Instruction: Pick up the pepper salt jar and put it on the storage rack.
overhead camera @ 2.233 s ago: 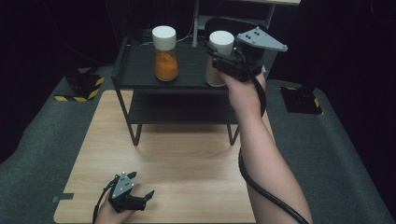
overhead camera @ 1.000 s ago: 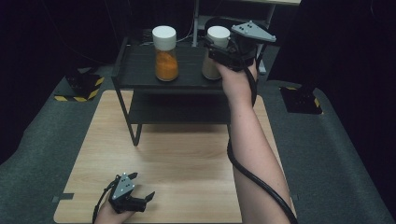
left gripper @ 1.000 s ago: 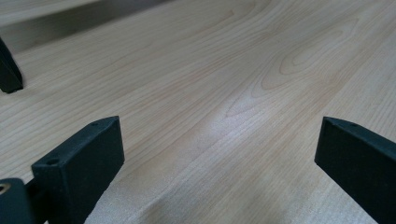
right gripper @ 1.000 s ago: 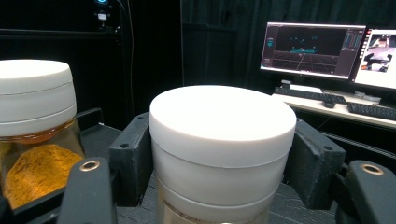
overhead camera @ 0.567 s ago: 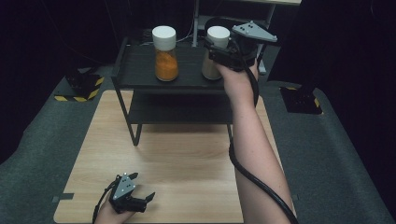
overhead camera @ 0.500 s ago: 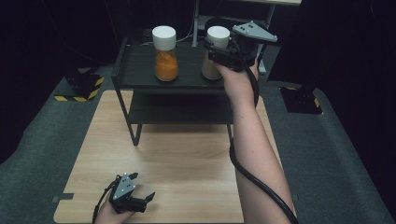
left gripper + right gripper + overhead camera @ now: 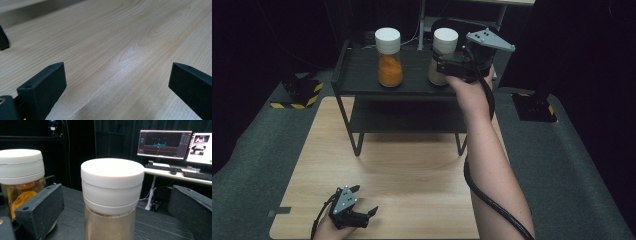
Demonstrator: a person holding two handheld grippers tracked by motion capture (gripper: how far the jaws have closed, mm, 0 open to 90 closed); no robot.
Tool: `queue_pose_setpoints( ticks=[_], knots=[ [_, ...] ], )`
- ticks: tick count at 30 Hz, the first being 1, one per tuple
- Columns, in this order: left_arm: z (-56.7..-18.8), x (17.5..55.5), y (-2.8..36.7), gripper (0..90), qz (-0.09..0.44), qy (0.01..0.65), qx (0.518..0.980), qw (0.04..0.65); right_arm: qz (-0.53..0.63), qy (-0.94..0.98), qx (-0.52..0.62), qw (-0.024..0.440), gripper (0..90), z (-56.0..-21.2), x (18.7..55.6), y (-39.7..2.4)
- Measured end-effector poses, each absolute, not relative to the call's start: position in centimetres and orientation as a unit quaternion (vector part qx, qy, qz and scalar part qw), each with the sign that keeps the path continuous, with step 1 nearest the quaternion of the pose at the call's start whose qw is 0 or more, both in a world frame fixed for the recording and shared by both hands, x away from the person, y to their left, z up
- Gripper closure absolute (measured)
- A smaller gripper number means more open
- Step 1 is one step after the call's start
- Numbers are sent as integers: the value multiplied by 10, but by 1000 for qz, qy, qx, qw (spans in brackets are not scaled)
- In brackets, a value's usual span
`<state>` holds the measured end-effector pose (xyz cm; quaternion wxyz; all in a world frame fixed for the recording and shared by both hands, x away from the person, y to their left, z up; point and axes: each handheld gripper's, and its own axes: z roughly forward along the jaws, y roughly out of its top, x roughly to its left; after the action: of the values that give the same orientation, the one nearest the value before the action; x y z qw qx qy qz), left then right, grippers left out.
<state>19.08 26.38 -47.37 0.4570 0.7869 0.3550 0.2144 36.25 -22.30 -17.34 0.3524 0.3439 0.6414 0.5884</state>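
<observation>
Right tool had just been opening, jaws spread either side of the pale jar on the shelf. Left tool rested spread over the table.

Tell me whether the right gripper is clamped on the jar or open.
Open. The right gripper has just been opening; its jaws stand wide on either side of the white-lidded jar, with clear gaps, and the jar stands upright on the black shelf.

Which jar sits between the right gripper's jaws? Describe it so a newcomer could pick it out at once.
Find the black two-tier shelf at the table's far end; two white-lidded jars stand on top. It is the right-hand jar, between the open jaws of the right gripper. Its contents are pale tan, while the left jar holds bright orange powder.
</observation>
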Motion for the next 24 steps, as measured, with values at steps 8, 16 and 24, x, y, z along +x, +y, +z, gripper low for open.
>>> queue_pose_setpoints(
  ticks=[8,16,24],
  knots=[
    [-473,191,263,17,215,353,788,455,594,645,332,349,0,-180,351,-228],
    [-473,191,263,17,217,351,789,454,602,645,321,344,0,-191,336,-232],
    [-473,190,261,17,216,350,790,454,599,653,308,347,0,-201,320,-240]
  ],
)
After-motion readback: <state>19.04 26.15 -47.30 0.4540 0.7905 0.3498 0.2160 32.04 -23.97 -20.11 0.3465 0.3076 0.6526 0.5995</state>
